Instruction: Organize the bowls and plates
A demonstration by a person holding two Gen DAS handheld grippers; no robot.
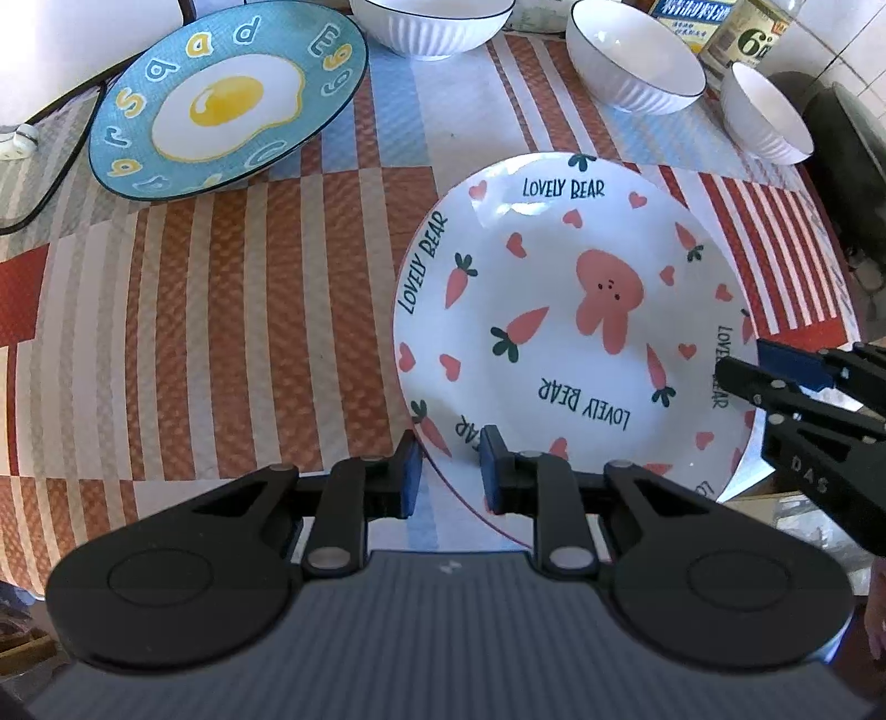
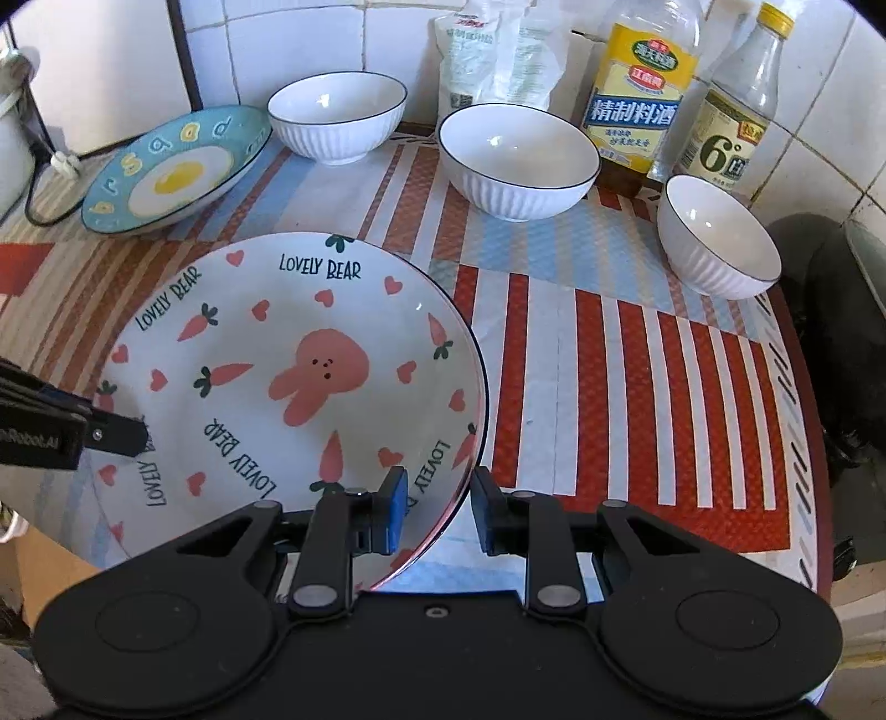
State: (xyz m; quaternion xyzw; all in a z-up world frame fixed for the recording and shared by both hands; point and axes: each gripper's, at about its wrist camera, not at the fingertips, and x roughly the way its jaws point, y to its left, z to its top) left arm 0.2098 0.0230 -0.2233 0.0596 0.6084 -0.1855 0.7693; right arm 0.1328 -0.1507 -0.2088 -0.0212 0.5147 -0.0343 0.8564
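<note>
A white "Lovely Bear" plate with a pink rabbit, carrots and hearts hangs tilted, partly out past the table's near edge. My left gripper is shut on its near left rim, one blue pad on the face and one under the rim. My right gripper is shut on the near right rim in the same way. A blue fried-egg plate lies at the back left. Three white ribbed bowls stand apart along the back.
A striped red, orange and blue cloth covers the table. Two bottles and a white bag stand against the tiled wall. A black cable runs at the far left, a dark object sits at the right edge, and a cardboard box lies below.
</note>
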